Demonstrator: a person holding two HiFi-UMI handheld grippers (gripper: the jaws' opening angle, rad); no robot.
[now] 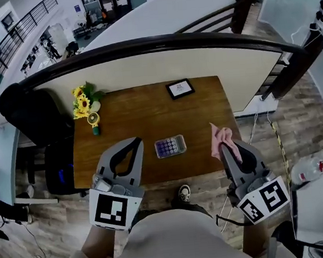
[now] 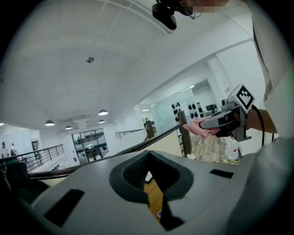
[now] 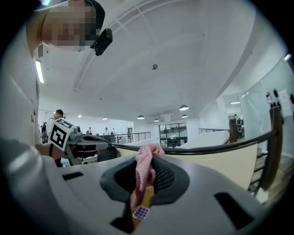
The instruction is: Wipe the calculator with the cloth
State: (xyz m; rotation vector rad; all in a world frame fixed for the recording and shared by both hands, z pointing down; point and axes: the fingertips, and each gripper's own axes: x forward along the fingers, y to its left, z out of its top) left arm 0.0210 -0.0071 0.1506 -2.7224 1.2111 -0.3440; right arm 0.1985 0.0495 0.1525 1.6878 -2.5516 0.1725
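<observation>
A small calculator (image 1: 170, 147) with purple keys lies on the wooden table (image 1: 138, 119), near its front edge. My right gripper (image 1: 224, 146) is shut on a pink cloth (image 1: 217, 139), held above the table's front right corner, to the right of the calculator. In the right gripper view the cloth (image 3: 145, 170) hangs between the jaws and the calculator (image 3: 141, 212) shows below it. My left gripper (image 1: 134, 142) hovers left of the calculator, jaws together with nothing in them. The left gripper view shows only a sliver of table (image 2: 154, 195) between them.
A vase of sunflowers (image 1: 82, 102) and a small yellow object (image 1: 94, 121) stand at the table's left. A black-framed card (image 1: 180, 88) lies at the back. A black chair (image 1: 31, 117) is at the left, a curved railing (image 1: 159, 43) behind, a bottle (image 1: 308, 169) at the right.
</observation>
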